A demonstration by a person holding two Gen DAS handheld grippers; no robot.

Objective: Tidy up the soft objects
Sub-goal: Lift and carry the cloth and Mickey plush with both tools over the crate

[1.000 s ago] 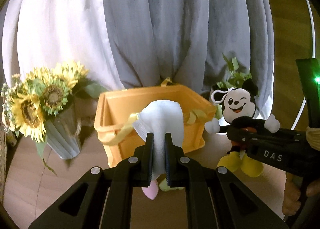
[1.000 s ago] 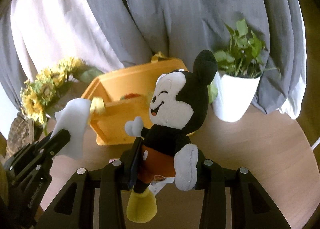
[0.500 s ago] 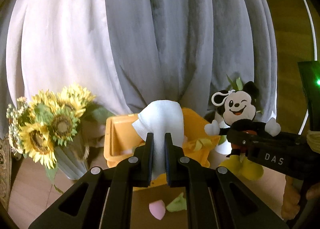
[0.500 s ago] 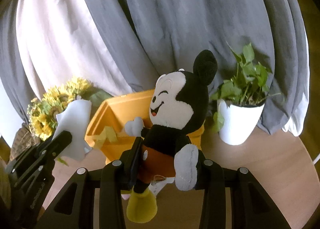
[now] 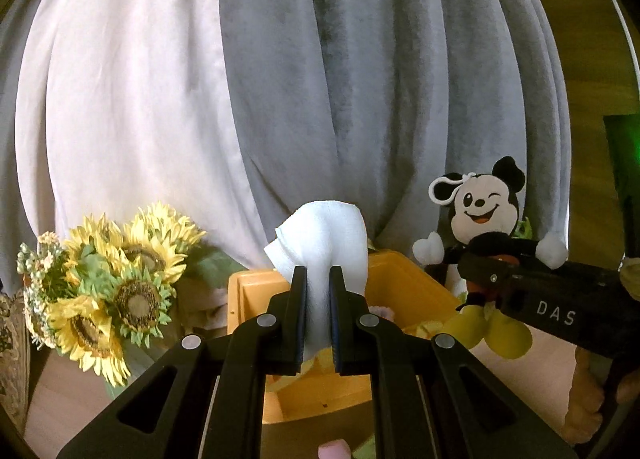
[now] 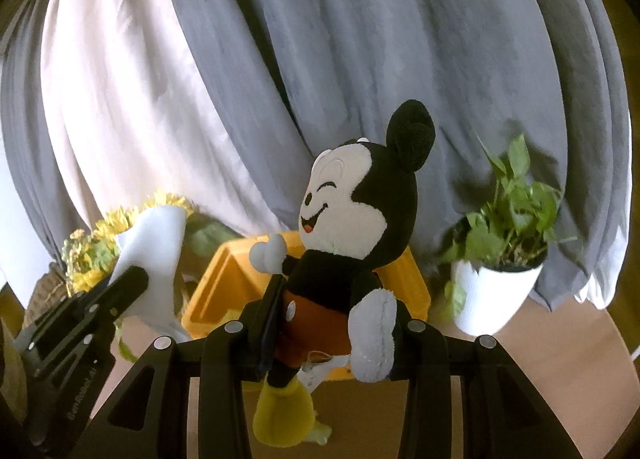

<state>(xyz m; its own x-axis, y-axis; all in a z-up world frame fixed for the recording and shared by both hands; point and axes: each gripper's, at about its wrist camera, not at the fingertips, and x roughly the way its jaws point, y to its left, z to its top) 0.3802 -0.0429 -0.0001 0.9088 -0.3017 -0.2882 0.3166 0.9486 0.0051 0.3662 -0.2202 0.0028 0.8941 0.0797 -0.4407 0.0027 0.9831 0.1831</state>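
Left gripper (image 5: 318,313) clenched on limp, light white cloth (image 5: 324,235); right gripper (image 6: 332,323) squeezing squashy mouse plush (image 6: 352,219) at the waist; both bunching between jaws.

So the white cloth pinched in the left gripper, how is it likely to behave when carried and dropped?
The white cloth probably handles as floppy: its top folds and bulges above the shut left gripper. It looks light, since a thin pinch holds it. Released over the orange bin, it would likely crumple rather than land flat.
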